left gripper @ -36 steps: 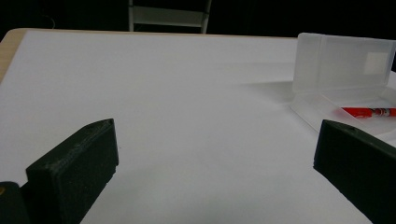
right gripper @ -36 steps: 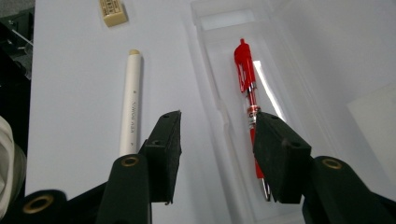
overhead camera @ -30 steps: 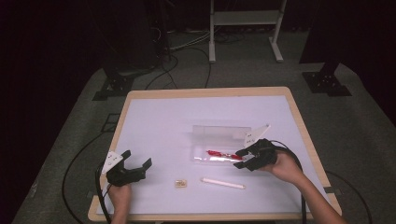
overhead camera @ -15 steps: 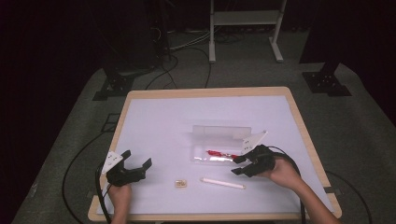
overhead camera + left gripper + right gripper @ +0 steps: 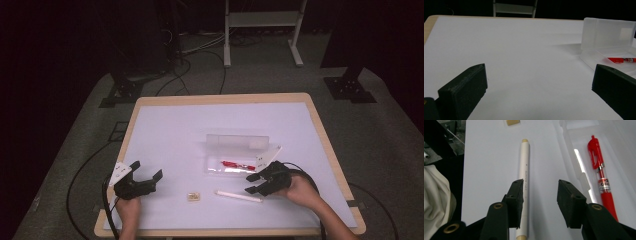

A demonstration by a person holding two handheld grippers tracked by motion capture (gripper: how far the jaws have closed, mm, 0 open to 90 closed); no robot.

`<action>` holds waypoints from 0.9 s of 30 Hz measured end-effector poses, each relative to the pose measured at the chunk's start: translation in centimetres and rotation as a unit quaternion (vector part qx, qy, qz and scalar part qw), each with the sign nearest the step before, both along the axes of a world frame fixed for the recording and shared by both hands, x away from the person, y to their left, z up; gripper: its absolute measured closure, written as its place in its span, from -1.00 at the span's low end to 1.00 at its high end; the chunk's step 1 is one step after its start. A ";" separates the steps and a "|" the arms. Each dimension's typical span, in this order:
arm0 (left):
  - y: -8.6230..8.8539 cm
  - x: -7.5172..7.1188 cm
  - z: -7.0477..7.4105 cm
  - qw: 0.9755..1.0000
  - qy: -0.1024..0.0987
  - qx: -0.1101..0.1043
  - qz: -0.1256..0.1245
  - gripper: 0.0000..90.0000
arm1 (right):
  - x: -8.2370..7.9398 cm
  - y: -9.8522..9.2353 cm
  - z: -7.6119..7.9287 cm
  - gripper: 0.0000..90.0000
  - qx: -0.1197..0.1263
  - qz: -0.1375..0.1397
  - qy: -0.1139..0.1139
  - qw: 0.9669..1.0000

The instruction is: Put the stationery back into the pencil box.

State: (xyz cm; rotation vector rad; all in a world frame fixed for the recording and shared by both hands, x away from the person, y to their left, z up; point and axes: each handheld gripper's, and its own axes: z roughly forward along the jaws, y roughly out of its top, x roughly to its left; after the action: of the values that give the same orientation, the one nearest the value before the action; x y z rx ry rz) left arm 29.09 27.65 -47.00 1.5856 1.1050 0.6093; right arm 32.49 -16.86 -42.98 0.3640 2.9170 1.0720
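A person at a white-topped counter (image 5: 175, 130) works a hand-held gripper in each hand. In the high view the right gripper (image 5: 256, 184) sits at the lower right of the frame, poised over the right end of a white marker pen (image 5: 238, 195) that lies flat on the counter in the lower centre. Its jaws have just been closing and now stand about half apart. In the right gripper view, the pen (image 5: 523, 180) runs up the middle of the frame, its near part passing under the left-hand jaw rather than squarely between the two; the pads are not pressing on it, and the gap between them shows bare counter.

Just above the pen in the high view lies an open clear plastic case (image 5: 235, 156), its lid standing upright at the back. A red pen (image 5: 238, 164) rests in the case's tray; in the right gripper view it appears at the right of the frame (image 5: 600, 172), beyond the tray's rim. A small tan eraser (image 5: 193, 197) lies to the left of the white pen, apart from it.

At the lower left of the high view the left gripper (image 5: 149, 177) rests with its jaws spread wide and nothing between them. The left gripper view shows the case (image 5: 607, 35) at upper right.
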 end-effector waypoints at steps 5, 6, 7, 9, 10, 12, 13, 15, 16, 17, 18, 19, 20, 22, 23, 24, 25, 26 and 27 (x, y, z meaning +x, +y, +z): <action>0.0 0.0 0.0 1.000 0.000 0.002 0.001 -1.00 | -0.2 0.2 -0.1 0.24 0.006 -0.001 0.004 1.000; 0.0 0.0 0.0 1.000 0.001 0.002 0.001 -1.00 | -0.3 0.2 -0.2 0.24 0.006 0.001 0.005 1.000; 0.0 0.0 0.0 1.000 0.001 0.002 0.002 -1.00 | -0.3 0.3 -0.2 0.24 0.005 0.002 0.005 1.000; 0.0 0.0 0.0 1.000 0.001 0.003 0.002 -1.00 | -0.4 0.4 -0.2 0.24 0.006 0.002 0.006 1.000; 0.0 0.0 0.0 1.000 0.001 0.003 0.002 -1.00 | -0.4 0.4 -0.3 0.24 0.007 0.003 0.007 1.000; -0.1 0.0 0.0 1.000 0.001 0.003 0.001 -1.00 | -0.4 0.5 -0.4 0.24 0.009 0.004 0.007 1.000; -0.1 0.0 0.0 1.000 0.001 0.003 0.001 -1.00 | -0.4 0.5 -0.4 0.24 0.009 0.004 0.009 1.000; 0.0 0.0 0.0 1.000 0.001 0.003 0.001 -1.00 | -0.5 0.6 -0.5 0.24 0.009 0.005 0.008 1.000; 0.0 0.0 0.0 1.000 0.001 0.002 0.002 -1.00 | -0.6 0.7 -0.5 0.24 0.009 0.006 0.009 1.000; 0.0 0.0 0.0 1.000 0.001 0.002 0.001 -1.00 | -0.6 0.7 -0.6 0.24 0.007 0.007 0.009 1.000; -0.1 0.0 0.0 1.000 0.001 0.003 0.002 -1.00 | -0.7 0.8 -0.6 0.24 0.009 0.008 0.009 1.000; -0.1 0.0 0.0 1.000 0.002 0.003 0.002 -1.00 | -0.7 0.8 -0.6 0.24 0.010 0.010 0.007 1.000; -0.1 0.0 0.0 1.000 0.001 0.003 0.001 -1.00 | -0.7 0.8 -0.5 0.25 0.010 0.009 0.008 1.000; -0.1 0.0 0.0 1.000 0.000 0.001 0.001 -1.00 | -0.7 0.9 -0.6 0.25 0.011 0.010 0.010 1.000; 0.0 0.0 0.0 1.000 0.001 0.000 0.002 -1.00 | -0.8 1.0 -0.6 0.25 0.008 0.011 0.009 1.000; 0.0 0.0 0.0 1.000 0.001 0.000 0.002 -1.00 | -0.8 1.1 -0.5 0.25 0.005 0.014 0.006 1.000; 0.0 0.0 0.0 1.000 0.001 0.000 0.003 -1.00 | -0.8 1.1 -0.5 0.25 0.005 0.016 0.004 1.000; -0.1 0.0 0.0 1.000 0.001 0.001 0.003 -1.00 | -0.9 1.2 -0.4 0.25 0.009 0.014 0.007 1.000; -0.1 0.0 0.0 1.000 0.001 0.002 0.002 -1.00 | -0.9 1.2 -0.4 0.25 0.012 0.015 0.005 1.000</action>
State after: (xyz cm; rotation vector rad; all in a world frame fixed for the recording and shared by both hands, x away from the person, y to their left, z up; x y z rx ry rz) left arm 29.08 27.58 -47.01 1.5875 1.1095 0.6135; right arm 31.59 -15.64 -43.37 0.3265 2.9295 1.1130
